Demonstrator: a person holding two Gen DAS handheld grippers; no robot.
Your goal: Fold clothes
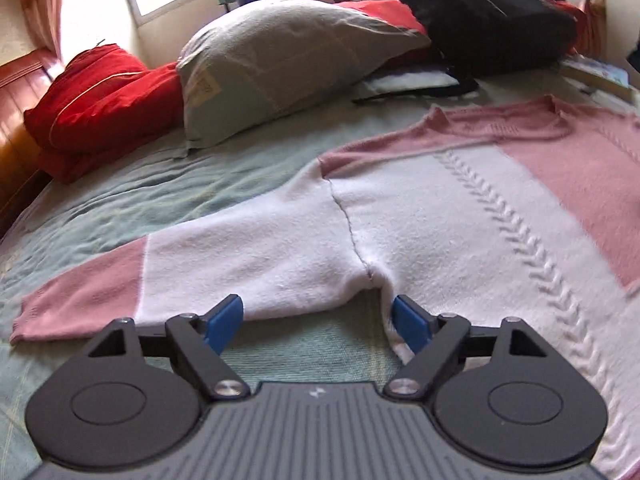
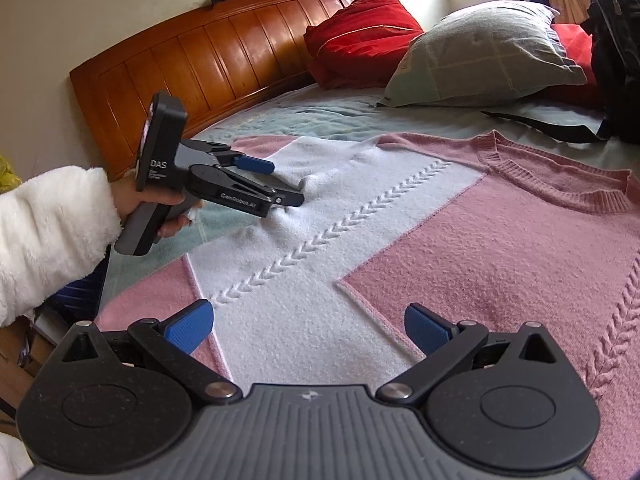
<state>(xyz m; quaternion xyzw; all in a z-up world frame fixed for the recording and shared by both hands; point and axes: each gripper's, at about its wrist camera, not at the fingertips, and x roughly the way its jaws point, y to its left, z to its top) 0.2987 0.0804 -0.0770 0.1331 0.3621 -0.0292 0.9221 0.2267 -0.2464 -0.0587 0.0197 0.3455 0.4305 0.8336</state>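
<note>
Lying flat, sweater (image 1: 440,216) armpit betw. open L gripper (image 1: 318,326) pads, probably touching.

Sweater (image 2: 420,216): lies flat on the bed (image 2: 332,114), neckline toward the far side, one sleeve (image 1: 120,280) stretched out to the left. Left tongs (image 1: 318,322): at the armpit where that sleeve joins the body. Right tongs (image 2: 308,326): over the sweater's near part. Pillow (image 2: 484,56): behind the sweater. Cushion (image 2: 360,40): left of the pillow, against the headboard (image 2: 208,52). Backpack (image 1: 480,12): right of the pillow.
</note>
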